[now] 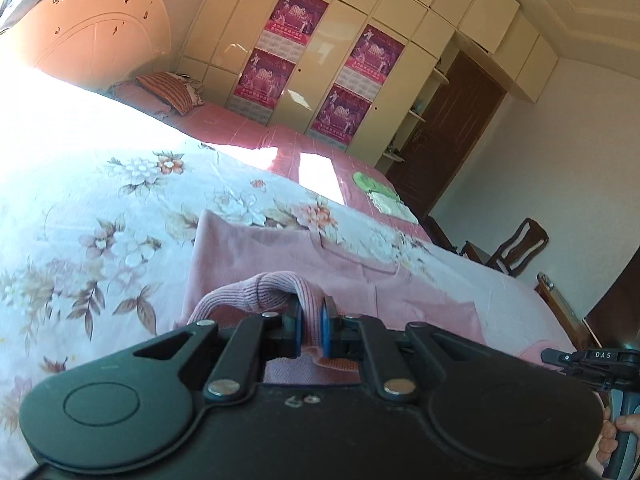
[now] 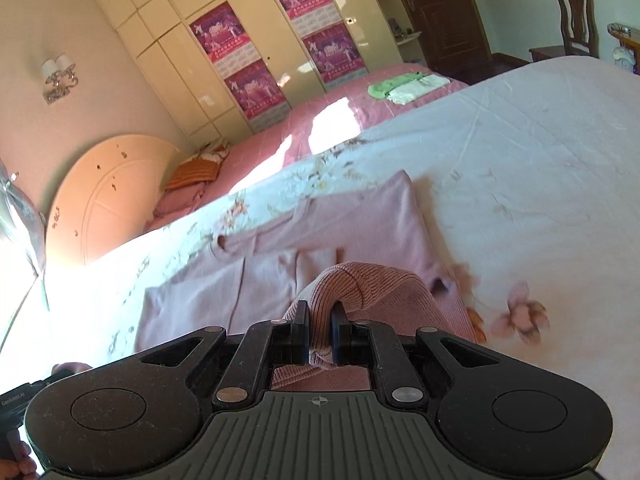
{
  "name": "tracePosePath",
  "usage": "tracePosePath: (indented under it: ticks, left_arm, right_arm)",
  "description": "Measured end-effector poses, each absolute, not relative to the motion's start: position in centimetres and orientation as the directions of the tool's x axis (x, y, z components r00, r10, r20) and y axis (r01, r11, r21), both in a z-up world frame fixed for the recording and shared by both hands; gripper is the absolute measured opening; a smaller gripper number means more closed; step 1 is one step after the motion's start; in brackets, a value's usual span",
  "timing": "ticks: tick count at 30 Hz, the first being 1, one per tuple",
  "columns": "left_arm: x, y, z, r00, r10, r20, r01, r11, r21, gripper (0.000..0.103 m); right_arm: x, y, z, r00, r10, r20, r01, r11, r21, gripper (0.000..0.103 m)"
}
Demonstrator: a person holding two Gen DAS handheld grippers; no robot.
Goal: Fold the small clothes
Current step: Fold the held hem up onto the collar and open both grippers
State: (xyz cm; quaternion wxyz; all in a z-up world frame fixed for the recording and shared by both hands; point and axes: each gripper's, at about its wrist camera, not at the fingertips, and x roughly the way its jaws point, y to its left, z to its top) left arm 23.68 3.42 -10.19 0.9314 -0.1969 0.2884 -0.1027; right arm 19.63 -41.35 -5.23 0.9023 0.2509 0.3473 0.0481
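A pink knit garment (image 1: 280, 252) lies spread on the floral bedsheet (image 1: 100, 208) of the bed, and its ribbed hem (image 1: 264, 288) is lifted off the sheet at 2 places. The left gripper (image 1: 311, 330) pinches 1 bunch of this ribbed edge between its blue-padded fingers (image 1: 325, 330), which are pressed nearly together on the cloth. The right gripper (image 2: 320, 334) does the same at the other side: its fingers (image 2: 340, 332) are squeezed on a roll of the ribbed knit (image 2: 360, 280).

What could go wrong, in my judgement: each grip holds only a small, thick fold of stretchy knit, so the cloth may slide out if 1 hand pulls faster than the other. Uneven travel would also lay the hem crooked over the body of the garment and give a slanted fold. The knit can drag on the bedsheet and wrinkle it (the sheet looks loose already), which would spoil a flat fold.

Both grippers point forward and moderately downward over the bed, side by side with the garment between and ahead of them. In the left wrist view, the person's right hand (image 1: 618, 436) shows at the lower right edge, wrapped around the handle of the other gripper. Some folded green and white clothes (image 2: 404, 86) lie far away on the pink bedcover (image 2: 320, 136).
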Motion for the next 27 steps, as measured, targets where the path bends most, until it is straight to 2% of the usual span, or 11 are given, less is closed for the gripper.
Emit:
tracePosePath:
  ticks: [7, 13, 15, 18, 19, 20, 21, 22, 23, 27]
  left_arm:
    - [33.5, 3.0, -11.2, 0.823, -0.254, -0.508, 0.012, 0.902, -0.432, 0.008]
    - [39.5, 1.9, -14.5, 0.766, -0.198, -0.612, -0.046, 0.932, -0.36, 0.009]
    - [40.5, 1.7, -15.5, 0.749, -0.154, -0.645, -0.071, 0.948, -0.309, 0.012]
    - [41.5, 1.8, -16.6, 0.723, -0.116, -0.681, -0.083, 0.964, -0.253, 0.03]
    - [41.5, 1.9, -16.6, 0.722, -0.111, -0.683, -0.08, 0.967, -0.242, 0.048]
    - [41.5, 2.0, -16.6, 0.726, -0.1, -0.681, -0.082, 0.97, -0.23, 0.071]
    - [41.4, 2.2, -16.5, 0.734, -0.08, -0.675, -0.088, 0.974, -0.211, 0.079]
    - [41.2, 2.4, -16.3, 0.743, -0.074, -0.666, -0.079, 0.977, -0.197, 0.083]
    - [41.1, 2.6, -16.2, 0.744, -0.083, -0.663, -0.061, 0.98, -0.192, 0.083]
    - [40.8, 3.0, -15.9, 0.742, -0.135, -0.656, 0.02, 0.984, -0.179, 0.083]
  right_arm:
    - [29.3, -42.6, -6.9, 0.752, 0.243, -0.613, 0.131, 0.856, 0.5, 0.009]
    - [35.4, -43.3, -10.5, 0.705, 0.232, -0.67, 0.19, 0.849, 0.494, 0.009]
    - [36.6, -43.3, -11.8, 0.674, 0.23, -0.702, 0.201, 0.857, 0.475, 0.009]
    - [37.6, -43.6, -12.8, 0.65, 0.223, -0.727, 0.215, 0.863, 0.457, 0.01]
    - [37.6, -43.8, -12.9, 0.647, 0.224, -0.728, 0.211, 0.866, 0.453, 0.013]
    - [37.8, -43.8, -12.8, 0.651, 0.212, -0.729, 0.201, 0.878, 0.435, 0.025]
    - [37.7, -43.8, -12.6, 0.658, 0.199, -0.726, 0.19, 0.889, 0.416, 0.036]
    - [37.6, -43.6, -12.2, 0.67, 0.182, -0.72, 0.174, 0.904, 0.391, 0.063]
    - [37.7, -43.4, -11.8, 0.687, 0.164, -0.708, 0.152, 0.92, 0.361, 0.077]
    - [37.9, -43.0, -11.1, 0.695, 0.179, -0.696, 0.061, 0.95, 0.305, 0.077]
